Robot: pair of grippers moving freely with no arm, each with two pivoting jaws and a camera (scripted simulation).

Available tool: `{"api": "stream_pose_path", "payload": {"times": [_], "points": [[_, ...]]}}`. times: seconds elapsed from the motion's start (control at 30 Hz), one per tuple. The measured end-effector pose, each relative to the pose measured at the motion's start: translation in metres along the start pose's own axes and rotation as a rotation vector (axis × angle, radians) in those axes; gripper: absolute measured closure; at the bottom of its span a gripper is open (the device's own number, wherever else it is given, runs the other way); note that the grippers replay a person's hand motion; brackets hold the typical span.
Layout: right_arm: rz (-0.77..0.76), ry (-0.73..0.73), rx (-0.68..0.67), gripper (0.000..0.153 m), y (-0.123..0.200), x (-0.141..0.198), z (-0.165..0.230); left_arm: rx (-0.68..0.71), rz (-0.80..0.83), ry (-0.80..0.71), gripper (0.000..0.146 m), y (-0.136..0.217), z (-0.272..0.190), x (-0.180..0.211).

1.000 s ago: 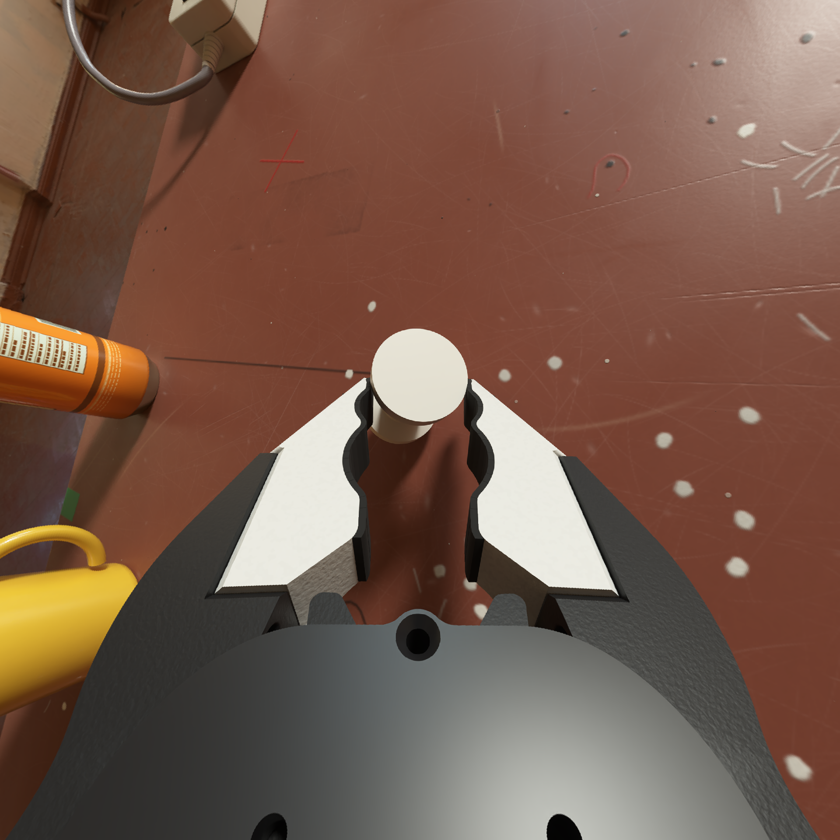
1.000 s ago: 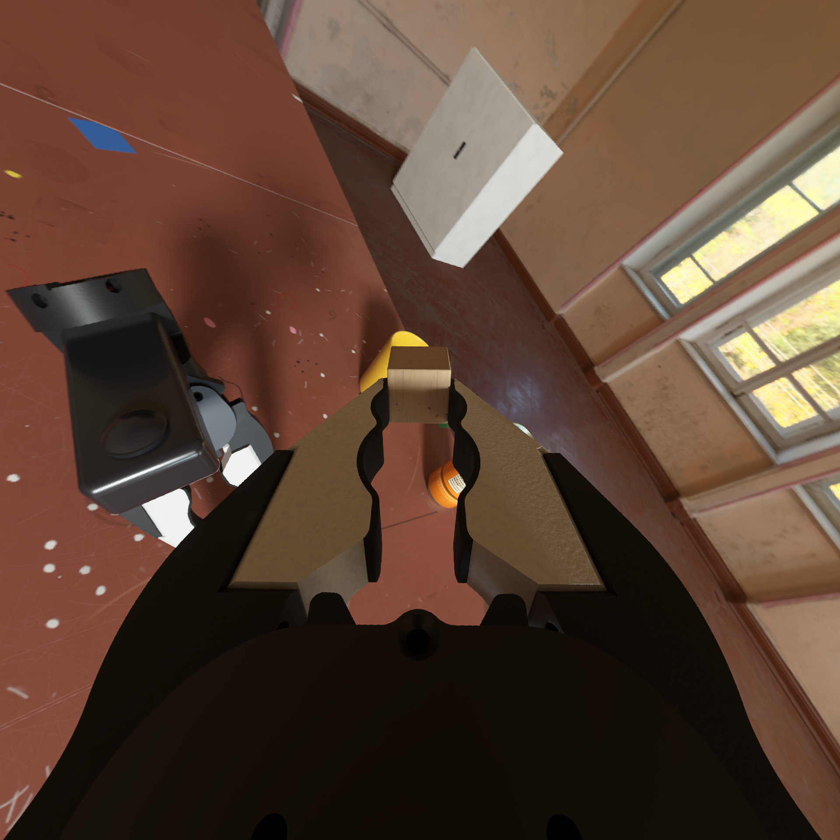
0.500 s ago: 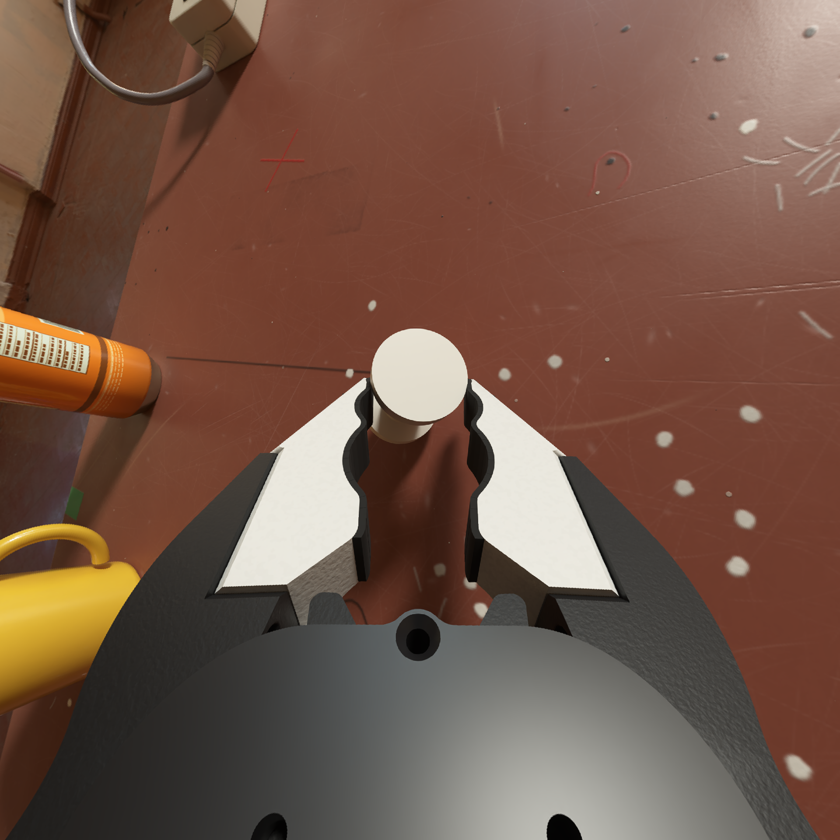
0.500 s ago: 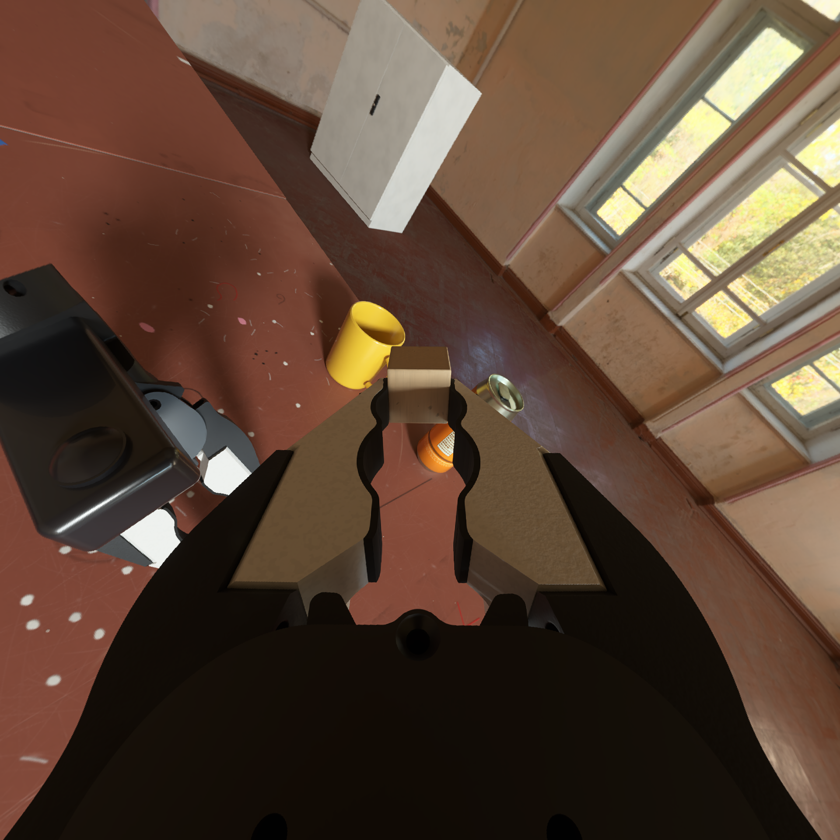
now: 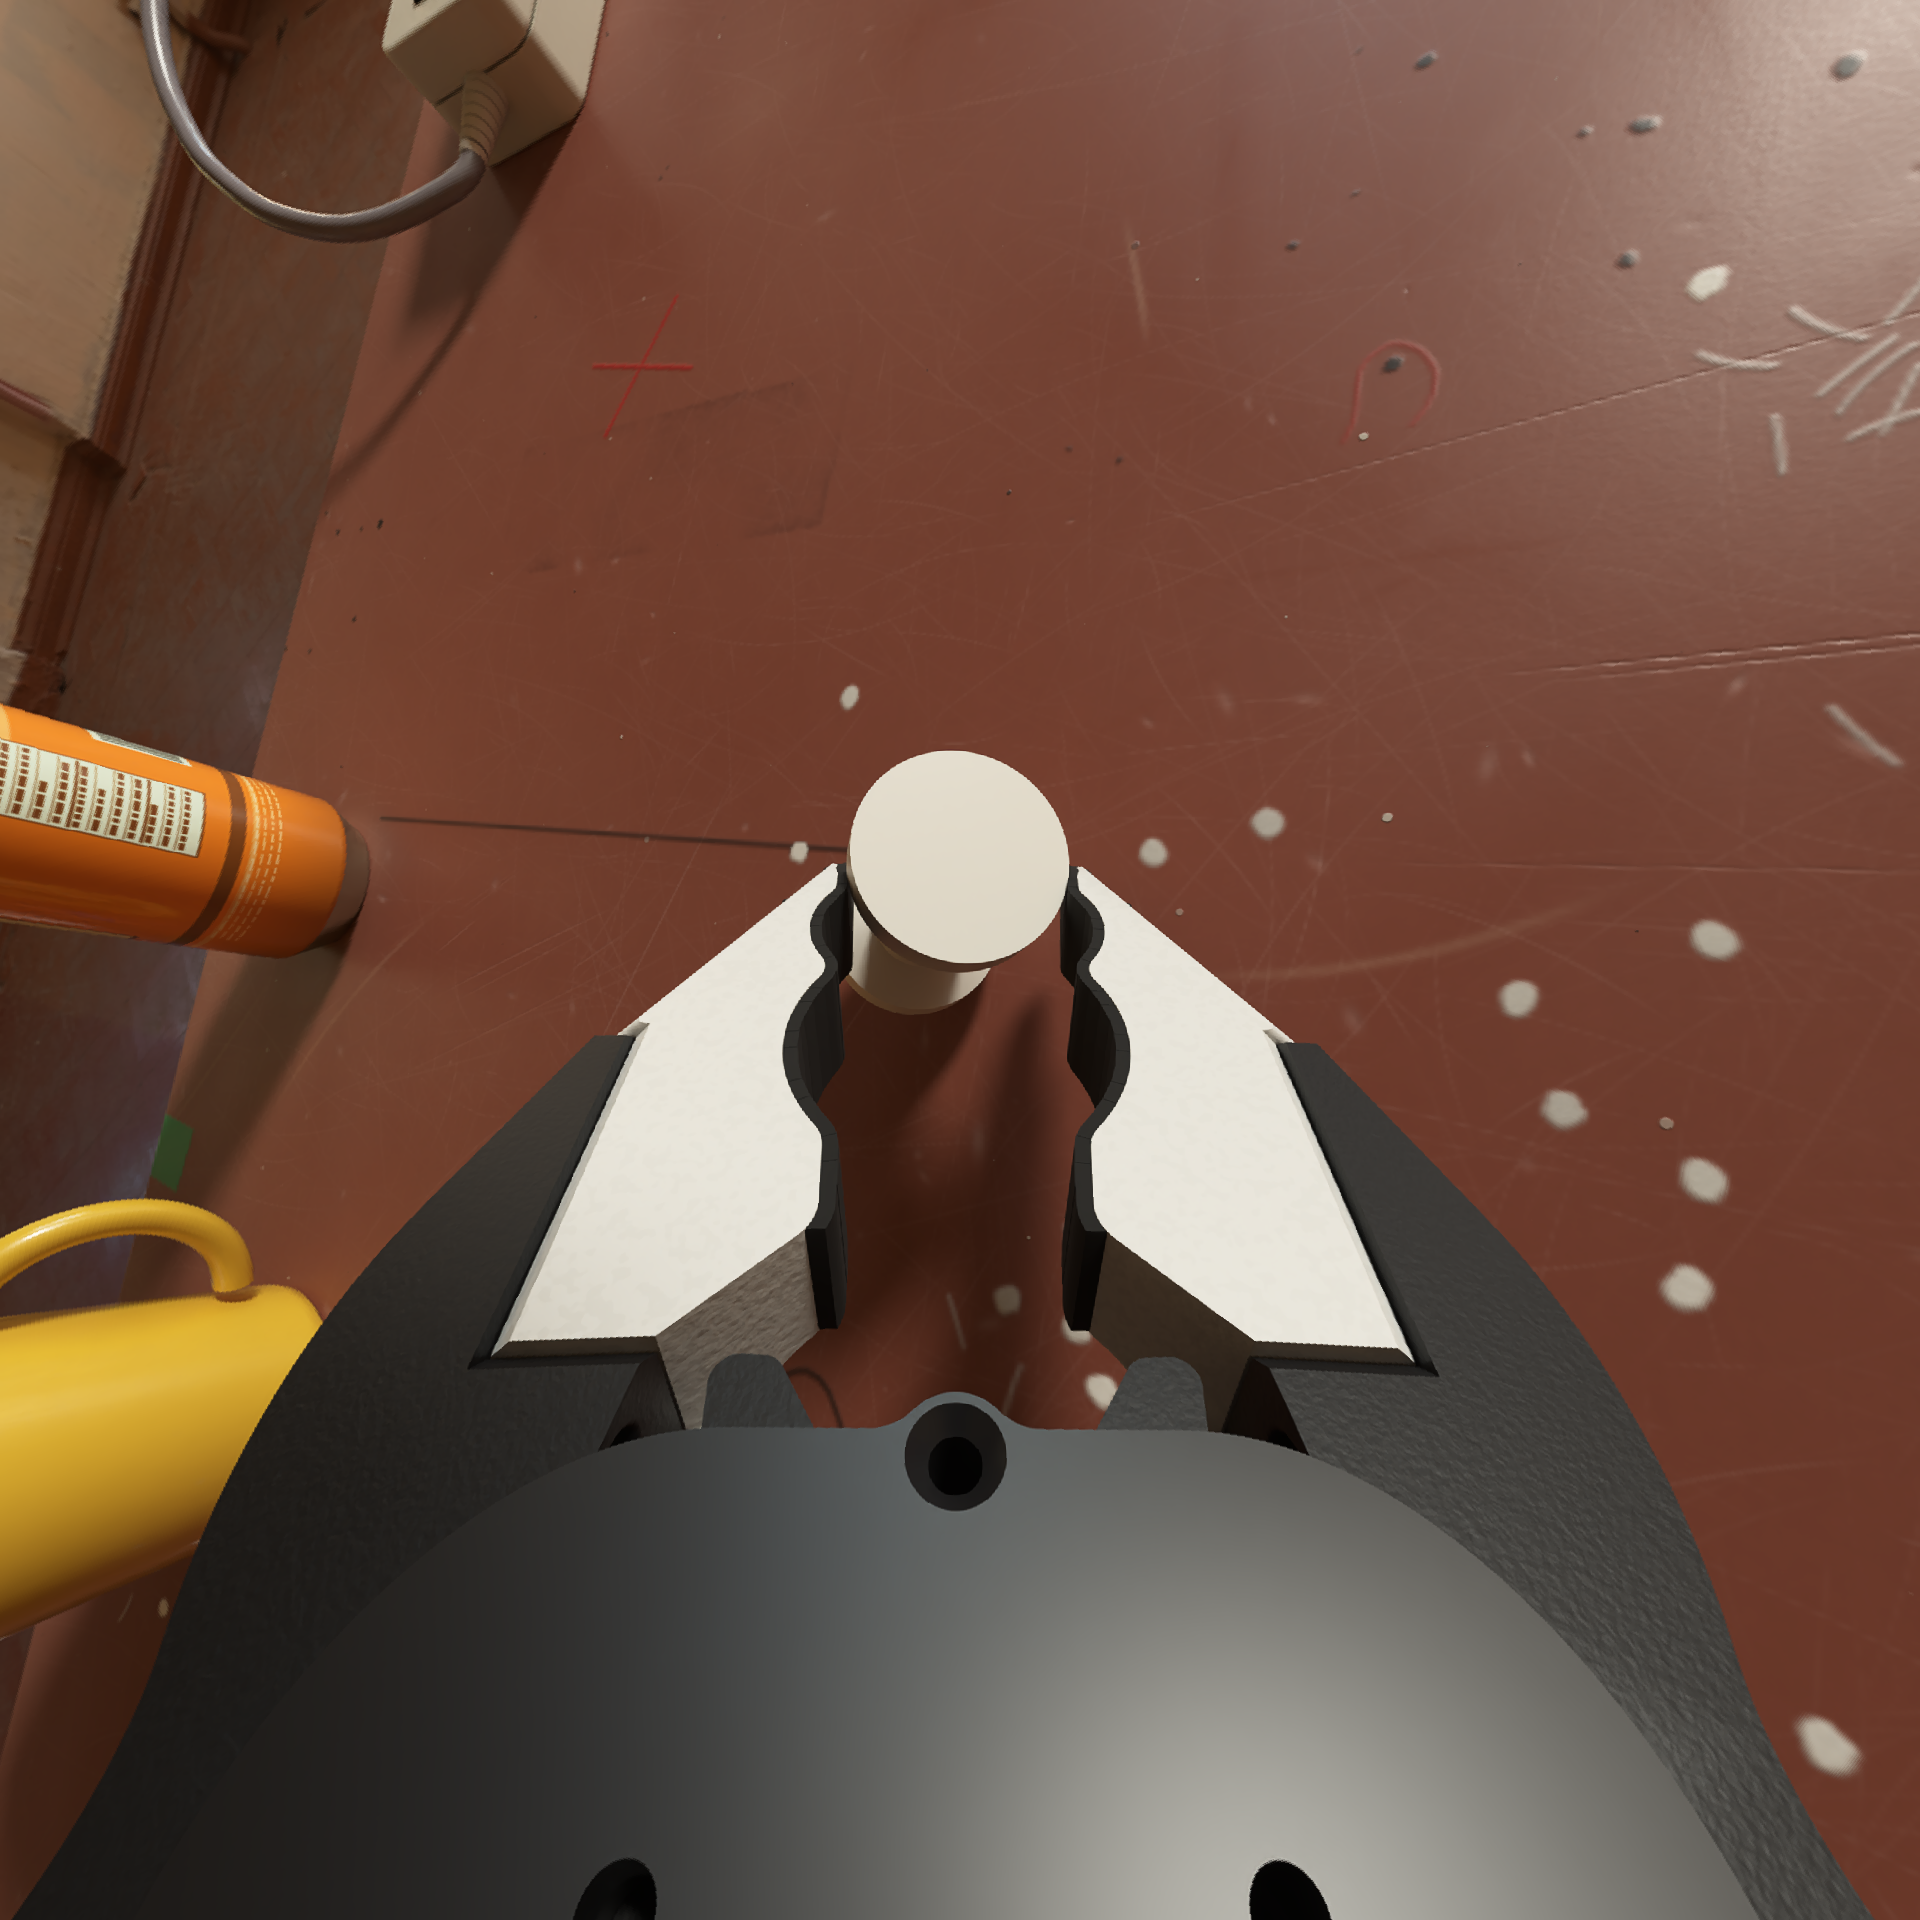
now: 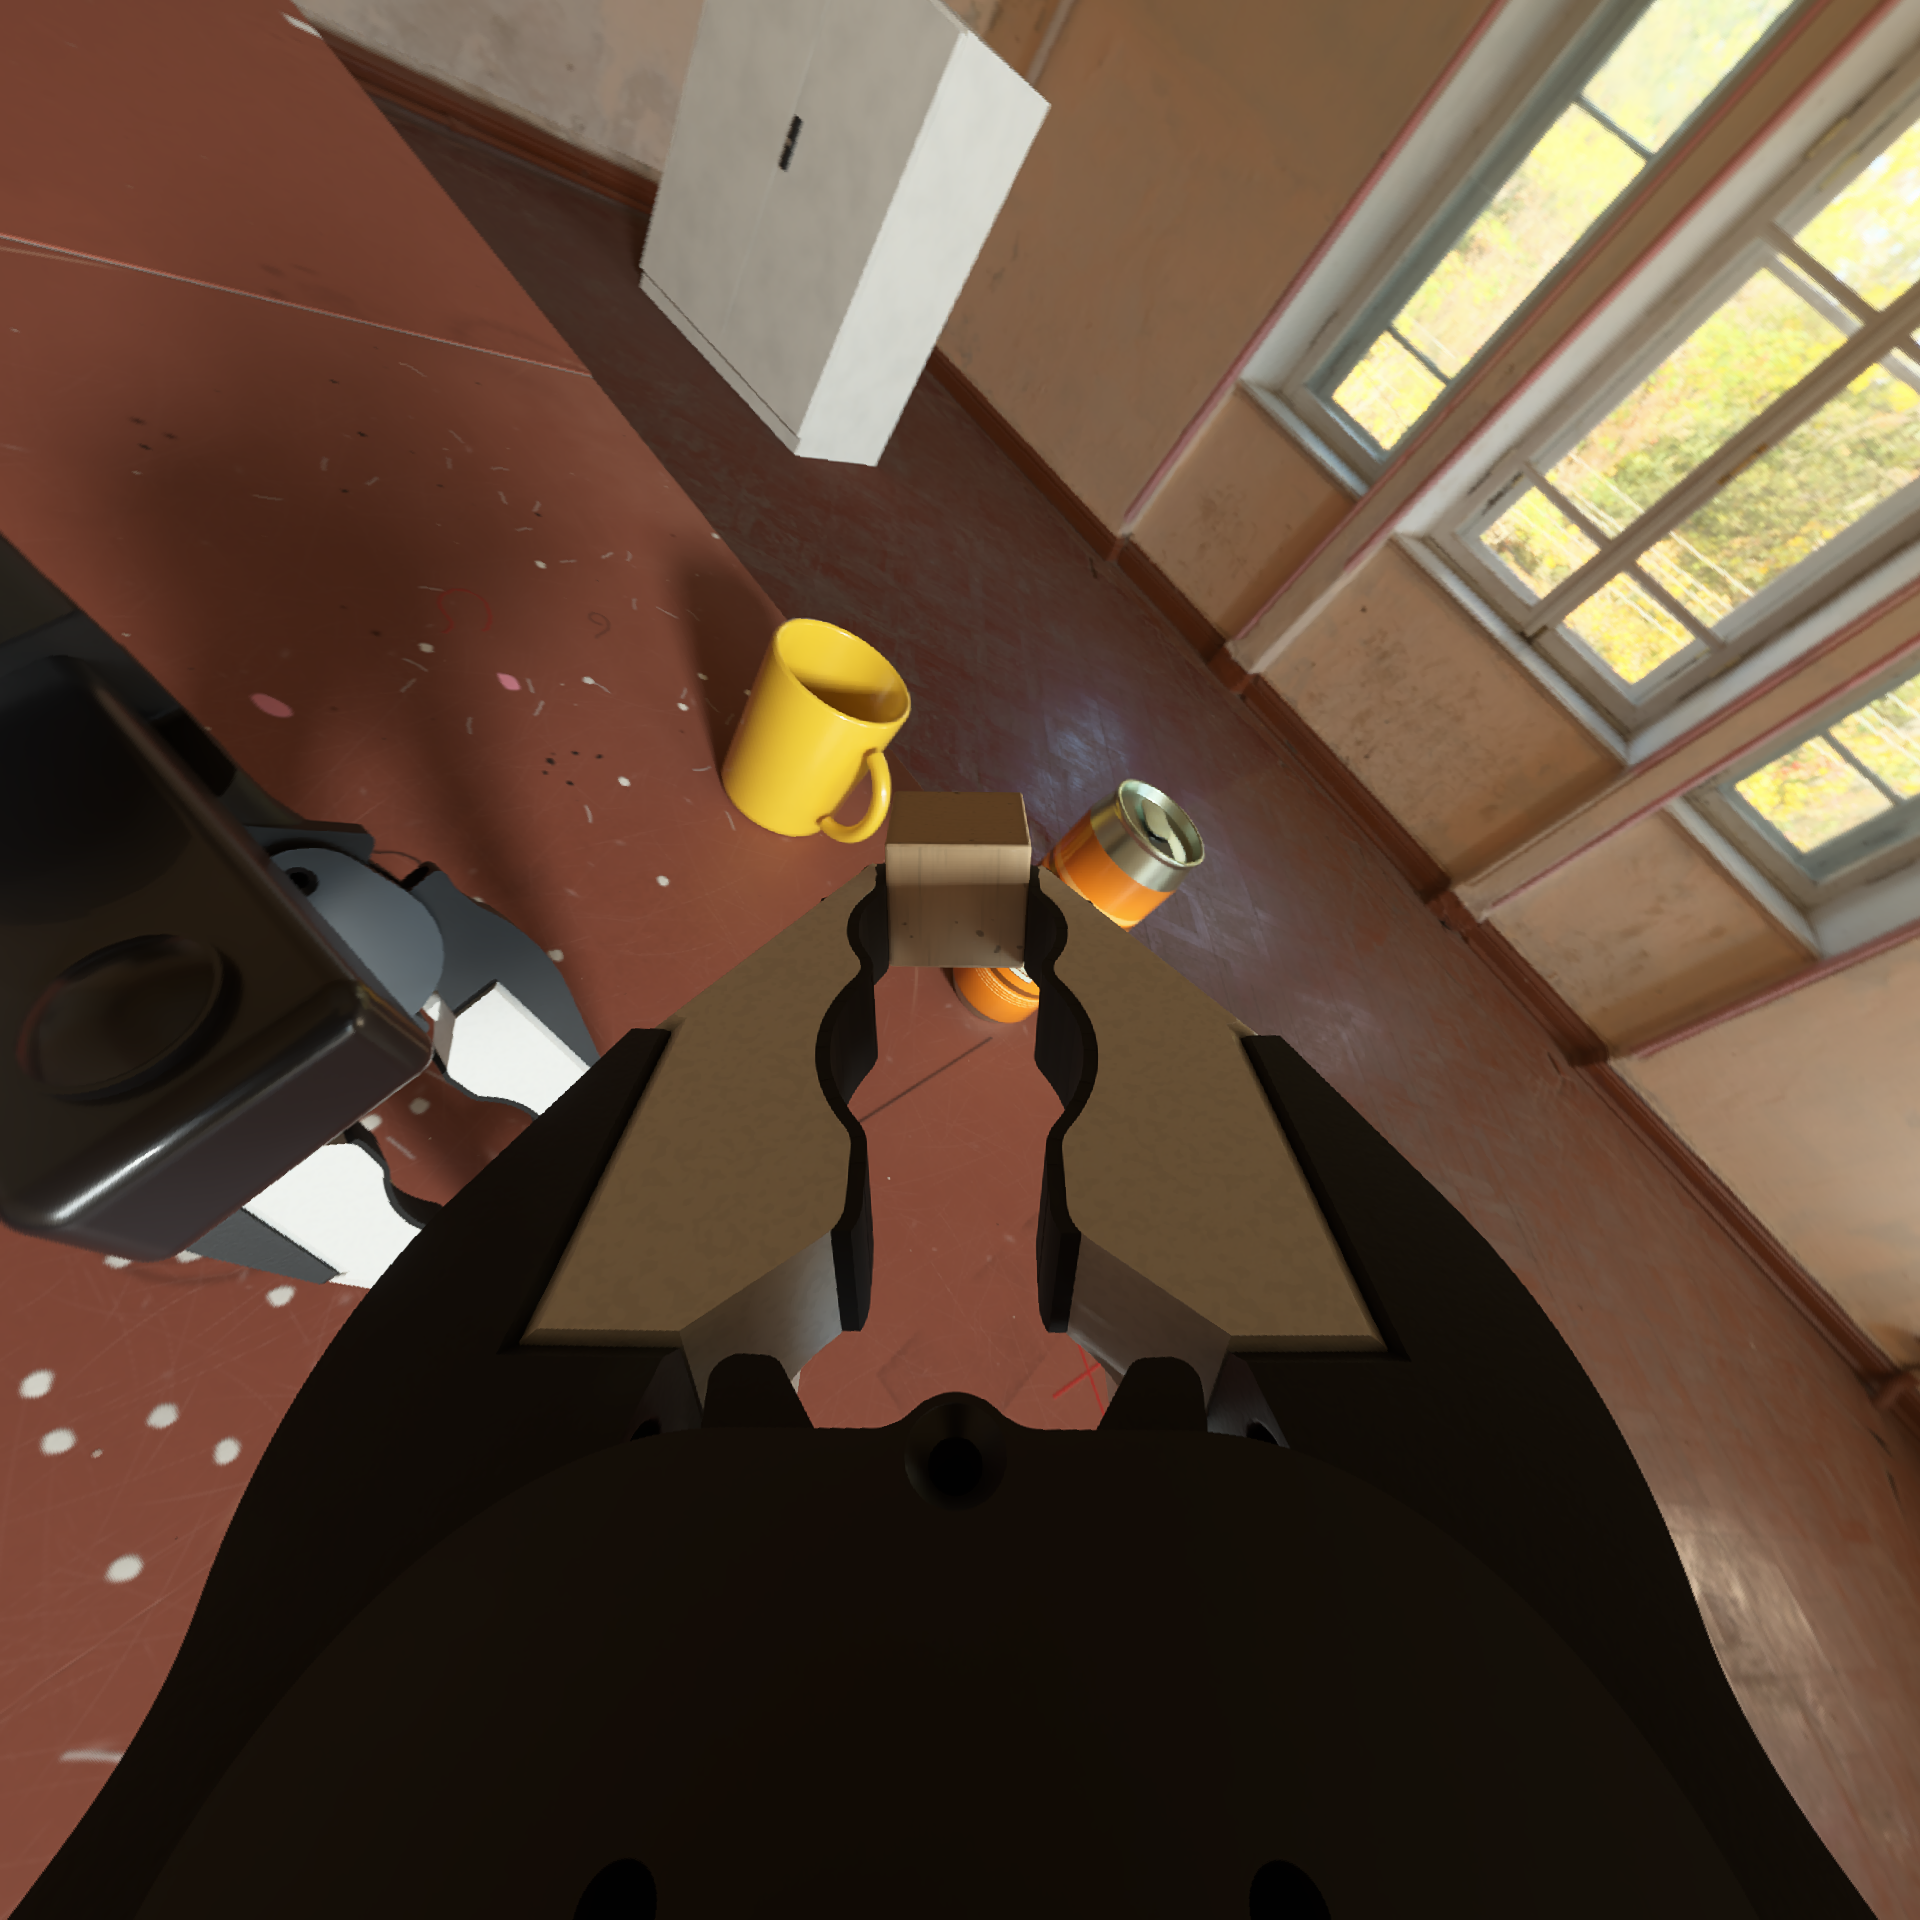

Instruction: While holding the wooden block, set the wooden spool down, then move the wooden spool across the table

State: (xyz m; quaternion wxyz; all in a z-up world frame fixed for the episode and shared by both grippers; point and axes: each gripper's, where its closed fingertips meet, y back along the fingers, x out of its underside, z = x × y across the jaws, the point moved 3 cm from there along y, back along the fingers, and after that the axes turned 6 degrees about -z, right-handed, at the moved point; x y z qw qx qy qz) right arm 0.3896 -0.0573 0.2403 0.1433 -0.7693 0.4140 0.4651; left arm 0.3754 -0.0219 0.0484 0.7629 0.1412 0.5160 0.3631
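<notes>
Below, the left tongs [image 5: 956, 883] pinch the wooden spool [image 5: 958, 854] at its upper flange, fingertips pressed to either side of the pale disc. The spool stands upright, axis toward the camera, over the red-brown worktop [image 5: 1351, 582]; whether its lower end already touches the surface cannot be told, though the close shadow suggests it is at or just above it. An upright spool would seat flat on release, which probably accounts for the vertical grip. These tongs point steeply downward, nearly square to the worktop.

The right tongs [image 6: 956, 904] are pressed on the wooden block [image 6: 957, 883], holding it by two opposite faces at the very fingertips, raised well clear of the worktop. This tip hold keeps the block out of the way while the spool is handled, as the task requires. The right tongs are tilted obliquely, looking across the worktop edge toward floor, wall and windows [image 6: 1662, 416]; the left gripper's dark body shows at the left of this view.

Bystanders: a yellow mug [image 6: 816, 727] and an orange can [image 6: 1127, 857] near the worktop edge, and a white cabinet [image 6: 831, 208] beyond.
</notes>
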Motion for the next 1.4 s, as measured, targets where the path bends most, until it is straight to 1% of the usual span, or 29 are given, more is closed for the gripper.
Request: {"api": "stream_pose_path", "payload": {"times": [0.13,0.23,0.43,0.53,0.67,0.77,0.93,1.17,1.27,1.4], "points": [[0.027,-0.028,0.051,0.128,-0.001,0.003,-0.006,0.0,0.0,-0.001,0.106,0.0,0.0,0.0],[0.039,-0.039,0.061,0.128,-0.002,0.005,-0.007,0.002,0.0,-0.004,0.106,0.0,0.0,0.0],[0.074,-0.036,-0.027,0.128,0.001,0.015,-0.005,0.021,0.014,-0.019,0.106,0.003,0.004,0.005],[0.087,-0.056,-0.053,0.128,0.003,0.021,-0.008,0.03,0.034,-0.033,0.106,0.009,0.007,0.011],[0.083,-0.083,-0.106,0.128,0.006,0.024,-0.001,0.078,0.04,-0.061,0.106,0.019,0.011,0.021],[0.074,-0.094,-0.148,0.128,0.011,0.024,0.006,0.148,0.065,-0.126,0.106,0.023,0.013,0.024],[0.041,-0.128,-0.213,0.128,0.024,0.022,0.012,0.322,0.154,-0.308,0.106,0.033,0.015,0.026],[-0.011,-0.168,-0.327,0.128,0.045,0.016,0.025,0.442,0.274,-0.592,0.106,0.038,0.016,0.027],[-0.005,-0.162,-0.358,0.128,0.053,0.012,0.03,0.501,0.332,-0.722,0.106,0.04,0.016,0.026],[0.003,-0.196,-0.379,0.128,0.055,0.012,0.033,0.539,0.296,-0.707,0.106,0.039,0.018,0.026]]}}
